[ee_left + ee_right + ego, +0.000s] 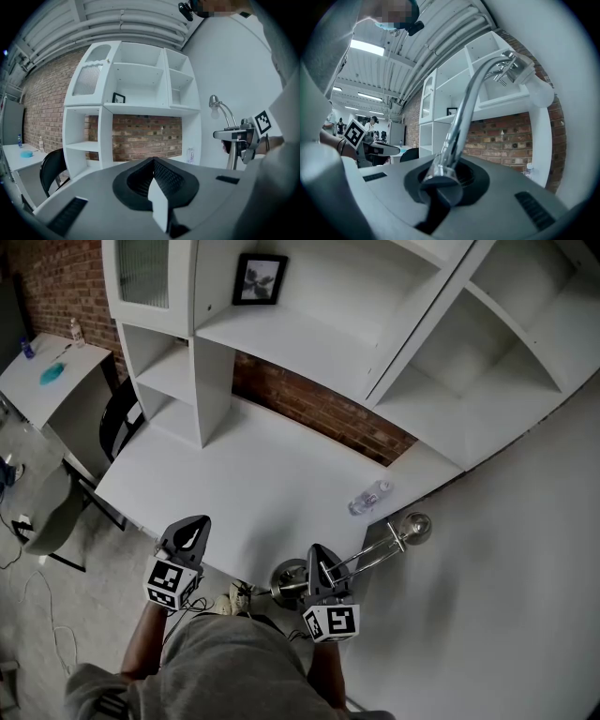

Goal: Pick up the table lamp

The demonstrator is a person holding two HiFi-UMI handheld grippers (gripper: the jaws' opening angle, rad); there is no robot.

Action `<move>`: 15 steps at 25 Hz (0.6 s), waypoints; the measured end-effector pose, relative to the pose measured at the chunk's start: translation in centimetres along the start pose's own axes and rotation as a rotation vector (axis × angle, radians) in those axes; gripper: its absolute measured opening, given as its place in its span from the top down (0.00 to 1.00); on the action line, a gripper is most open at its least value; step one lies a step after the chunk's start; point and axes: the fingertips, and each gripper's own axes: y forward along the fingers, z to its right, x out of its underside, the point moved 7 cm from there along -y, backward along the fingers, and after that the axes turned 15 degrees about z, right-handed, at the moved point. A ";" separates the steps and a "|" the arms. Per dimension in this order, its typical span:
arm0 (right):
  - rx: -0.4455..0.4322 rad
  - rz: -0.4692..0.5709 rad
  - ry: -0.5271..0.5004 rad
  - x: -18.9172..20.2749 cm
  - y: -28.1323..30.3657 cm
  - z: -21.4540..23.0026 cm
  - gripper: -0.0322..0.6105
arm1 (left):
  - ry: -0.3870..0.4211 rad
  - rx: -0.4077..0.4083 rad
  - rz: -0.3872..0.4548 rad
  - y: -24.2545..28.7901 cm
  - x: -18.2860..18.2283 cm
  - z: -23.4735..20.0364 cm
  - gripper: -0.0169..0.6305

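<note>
**Lamp gripped at the desk's near right corner**

The right gripper (320,570) is clamped on the thin stem of the chrome gooseneck table lamp (371,553). In the right gripper view the stem rises straight out from between the closed jaws and curves up to the bulb. From the left gripper view the lamp stands upright.

Its round base sits at the front right corner of the white desk (244,479), close to the person's body. I cannot tell whether the base touches the desktop. The bulb end reaches toward the plain grey wall (511,596) on the right, so room is tight on that side.

The left gripper (190,534) hovers at the desk's front edge, well apart from the lamp, with its jaws together and nothing between them.

A clear plastic bottle (369,498) stands just beyond the lamp. The rest of the desktop is open back to the white shelving unit (309,329), and a black chair (117,420) stands off the left edge.
</note>
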 end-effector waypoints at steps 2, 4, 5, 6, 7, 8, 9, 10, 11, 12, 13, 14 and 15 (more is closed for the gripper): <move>-0.002 -0.005 0.003 0.0 0.3 0.0 0.92 | 0.000 0.000 -0.002 0.1 0.0 0.0 0.97; -0.004 -0.008 0.006 0.1 0.4 0.1 0.92 | -0.003 0.002 -0.003 0.2 -0.1 0.1 0.97; -0.005 -0.009 0.007 0.2 0.5 0.1 0.92 | -0.004 0.001 -0.004 0.1 -0.1 0.1 0.97; -0.006 -0.009 0.008 0.3 0.4 0.1 0.92 | -0.003 -0.002 -0.006 0.1 -0.1 0.1 0.97; -0.008 -0.008 0.008 0.4 0.5 0.1 0.92 | -0.003 -0.006 -0.007 0.1 -0.1 0.0 0.97; -0.010 -0.007 0.011 0.5 0.5 0.1 0.92 | -0.002 -0.009 -0.008 0.1 -0.1 0.0 0.97; -0.014 -0.005 0.014 0.5 0.5 0.1 0.92 | -0.002 -0.011 -0.007 0.1 -0.1 -0.1 0.97; -0.017 -0.004 0.014 0.6 0.6 0.1 0.92 | -0.002 -0.010 -0.005 0.2 -0.1 -0.1 0.97; -0.018 -0.004 0.014 0.5 0.7 0.2 0.92 | -0.002 -0.009 -0.003 0.3 -0.2 -0.1 0.97; -0.018 -0.006 0.012 0.4 0.8 0.2 0.92 | -0.001 -0.009 -0.003 0.3 -0.2 -0.1 0.97; -0.018 -0.008 0.012 0.4 0.9 0.2 0.92 | -0.002 -0.008 -0.003 0.4 -0.2 -0.1 0.97; -0.018 -0.009 0.011 0.4 1.0 0.2 0.92 | -0.004 -0.007 -0.004 0.4 -0.2 -0.1 0.97; -0.018 -0.010 0.012 0.4 1.1 0.2 0.92 | -0.005 -0.006 -0.004 0.5 -0.1 -0.1 0.97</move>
